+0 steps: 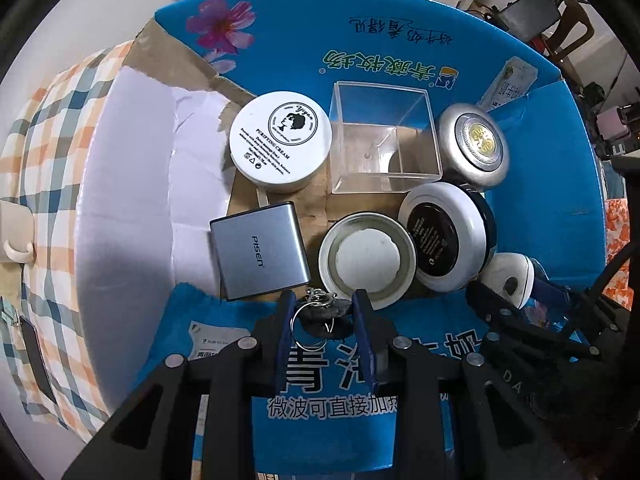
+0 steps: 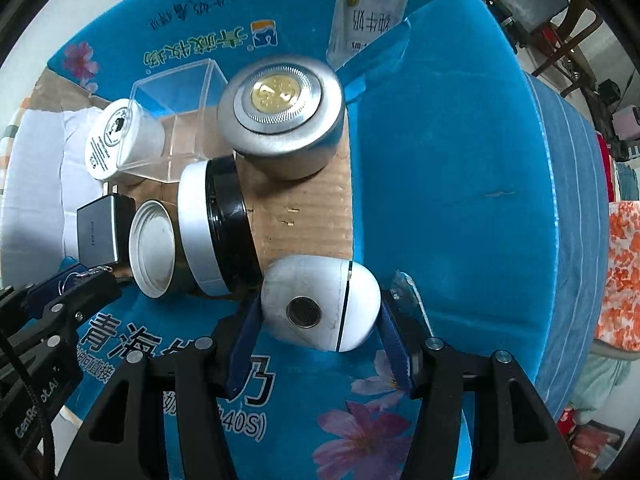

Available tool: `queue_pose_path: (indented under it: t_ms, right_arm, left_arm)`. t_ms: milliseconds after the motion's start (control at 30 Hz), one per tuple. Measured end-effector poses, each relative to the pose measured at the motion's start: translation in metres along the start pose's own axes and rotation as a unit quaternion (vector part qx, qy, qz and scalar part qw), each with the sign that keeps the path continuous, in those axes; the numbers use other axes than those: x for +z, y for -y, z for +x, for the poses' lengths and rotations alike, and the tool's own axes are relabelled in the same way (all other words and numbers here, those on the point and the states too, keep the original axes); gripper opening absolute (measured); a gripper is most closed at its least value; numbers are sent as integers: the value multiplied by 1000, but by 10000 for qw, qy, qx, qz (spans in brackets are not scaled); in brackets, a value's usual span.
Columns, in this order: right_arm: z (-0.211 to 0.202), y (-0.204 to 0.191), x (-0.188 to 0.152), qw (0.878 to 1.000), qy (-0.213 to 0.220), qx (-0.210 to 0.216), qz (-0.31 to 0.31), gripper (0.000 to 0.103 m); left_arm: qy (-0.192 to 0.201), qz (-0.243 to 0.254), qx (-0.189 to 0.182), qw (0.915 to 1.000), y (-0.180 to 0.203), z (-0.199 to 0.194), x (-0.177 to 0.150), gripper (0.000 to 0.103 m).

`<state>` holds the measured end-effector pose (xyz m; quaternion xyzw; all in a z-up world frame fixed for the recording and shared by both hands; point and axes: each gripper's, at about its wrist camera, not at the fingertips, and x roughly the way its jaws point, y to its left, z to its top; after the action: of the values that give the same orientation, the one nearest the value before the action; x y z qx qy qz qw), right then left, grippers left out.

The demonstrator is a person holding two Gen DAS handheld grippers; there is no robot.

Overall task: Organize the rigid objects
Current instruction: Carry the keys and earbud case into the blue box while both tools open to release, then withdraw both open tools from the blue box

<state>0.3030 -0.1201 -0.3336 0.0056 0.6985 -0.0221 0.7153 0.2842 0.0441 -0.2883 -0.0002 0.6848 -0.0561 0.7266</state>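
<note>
A blue cardboard box [image 1: 312,48] holds several rigid items: a white cream jar [image 1: 280,142], a clear plastic cube [image 1: 384,140], a silver round tin [image 1: 474,144], a white-and-black jar on its side [image 1: 444,236], an open white lid [image 1: 368,258] and a grey PISEN charger [image 1: 260,250]. My left gripper [image 1: 322,320] is shut on a dark keychain with metal rings [image 1: 320,316] over the box's near edge. My right gripper [image 2: 320,320] is shut on a white egg-shaped object [image 2: 320,304] above the box's near right corner; it also shows in the left wrist view [image 1: 508,280].
The box [image 2: 440,160] stands on a checked orange-and-blue cloth [image 1: 52,140]. Bare cardboard floor [image 2: 308,216] lies between the tin [image 2: 280,116] and the egg-shaped object. A milk carton picture [image 2: 368,12] is on the box's far wall. Chairs and clutter stand behind.
</note>
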Motion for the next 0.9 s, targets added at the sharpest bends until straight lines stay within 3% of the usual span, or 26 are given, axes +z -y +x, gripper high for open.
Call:
queue_pose_path:
  t_ms: [233, 367, 433, 500, 567, 667, 900]
  right_arm:
    - [2, 3, -1, 10000, -94, -7, 24, 60]
    - [0, 1, 0, 10000, -55, -30, 13, 66]
    - [-5, 0, -1, 10000, -2, -59, -16, 72]
    - [-11, 0, -1, 9999, 68, -82, -33, 80]
    - [-15, 0, -2, 9998, 137, -109, -29, 82]
    - [-25, 6, -5, 9995, 270, -131, 31, 88]
    - [-57, 4, -26, 9986, 516, -40, 56, 91]
  left_arm:
    - [-42, -49, 153, 9999, -1, -3, 0, 29]
    - [6, -116, 203, 9997, -6, -9, -7, 34]
    - [45, -150, 168, 9997, -9, -12, -9, 45]
    - [132, -163, 201, 9996, -12, -17, -10, 69]
    - [251, -161, 267, 9992, -14, -26, -12, 72]
    - [361, -189, 312, 9987, -15, -38, -13, 93]
    - [662, -110, 455, 9967, -12, -63, -23, 96]
